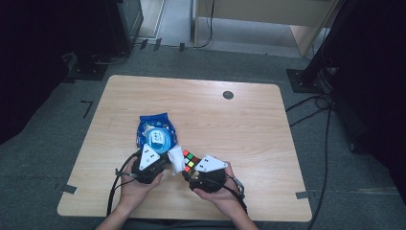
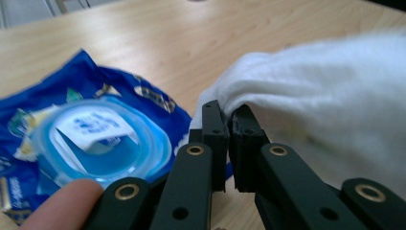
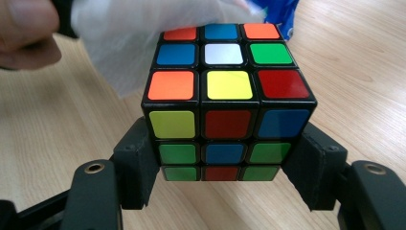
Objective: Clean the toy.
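Observation:
A scrambled puzzle cube point(image 3: 225, 103) sits clamped between the two black jaws of my right gripper point(image 3: 225, 163); from above the cube point(image 1: 190, 160) is near the table's front middle with the right gripper point(image 1: 203, 175) behind it. A white wet wipe point(image 2: 325, 100) is pinched at its edge by my left gripper point(image 2: 229, 122), whose jaws are closed tight on the cloth. From above the wipe point(image 1: 176, 158) hangs between the left gripper point(image 1: 149, 165) and the cube, touching the cube's left side. A blue wipe pack point(image 1: 155, 132) with its round lid flipped up lies just beyond the left gripper.
The wooden table point(image 1: 249, 124) has a small dark round hole cover point(image 1: 228, 95) near its far edge. A fingertip point(image 2: 62, 203) shows at the lower left of the left gripper view. Black stands and cables surround the table on the grey floor.

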The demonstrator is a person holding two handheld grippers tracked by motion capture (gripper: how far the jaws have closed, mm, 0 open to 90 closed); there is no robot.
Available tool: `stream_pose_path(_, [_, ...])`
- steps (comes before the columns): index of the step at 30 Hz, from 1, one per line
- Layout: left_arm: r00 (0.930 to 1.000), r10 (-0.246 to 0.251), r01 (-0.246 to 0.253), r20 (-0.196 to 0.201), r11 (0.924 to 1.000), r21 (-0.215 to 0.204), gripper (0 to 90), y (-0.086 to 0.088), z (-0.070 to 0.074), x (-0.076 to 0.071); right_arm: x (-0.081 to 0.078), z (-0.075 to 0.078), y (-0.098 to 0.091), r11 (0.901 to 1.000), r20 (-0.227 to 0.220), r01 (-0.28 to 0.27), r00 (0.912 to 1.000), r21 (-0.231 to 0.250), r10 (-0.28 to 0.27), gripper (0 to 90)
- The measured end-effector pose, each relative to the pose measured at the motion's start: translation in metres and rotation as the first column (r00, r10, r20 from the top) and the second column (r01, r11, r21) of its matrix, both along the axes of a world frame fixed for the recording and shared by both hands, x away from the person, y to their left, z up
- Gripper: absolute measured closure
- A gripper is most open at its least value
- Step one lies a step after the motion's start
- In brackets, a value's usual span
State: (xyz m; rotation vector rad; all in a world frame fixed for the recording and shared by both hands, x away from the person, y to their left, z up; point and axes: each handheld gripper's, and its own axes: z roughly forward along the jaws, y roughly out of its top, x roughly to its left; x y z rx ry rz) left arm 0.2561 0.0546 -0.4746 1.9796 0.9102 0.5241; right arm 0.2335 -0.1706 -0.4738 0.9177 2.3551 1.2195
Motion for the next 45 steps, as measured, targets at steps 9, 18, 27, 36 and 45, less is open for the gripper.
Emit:
stream_pose_path(9, [0.9961,0.088,-0.087,-0.007,0.9938,0.069,86.6,0.016,-0.018,0.012,0.0,0.0,-0.006,1.0,0.007,0.007,0.9999,0.004,-0.007,34.6])
stream_pose_path(18, [0.9895,0.138,-0.14,0.045,0.9884,0.059,83.6,0.028,-0.012,0.015,-0.001,-0.003,-0.001,1.0,0.005,-0.008,1.0,0.004,0.008,34.6])
stream_pose_path(27, [0.9972,-0.011,0.012,0.074,0.9997,-0.022,82.0,0.008,0.011,-0.01,-0.006,-0.003,0.009,0.9978,0.011,-0.066,0.9978,0.005,0.066,34.6])
stream_pose_path(36, [0.9845,-0.131,0.143,0.116,0.9852,-0.095,81.0,0.001,0.019,-0.023,-0.007,-0.004,0.011,0.9981,0.003,-0.061,0.9982,-0.005,0.061,34.6])
stream_pose_path(45, [0.9701,-0.199,0.196,0.14,0.9801,0.034,84.4,-0.018,0.013,-0.034,-0.008,-0.006,0.016,0.9976,0.013,-0.047,0.9988,-0.051,0.048,34.8])
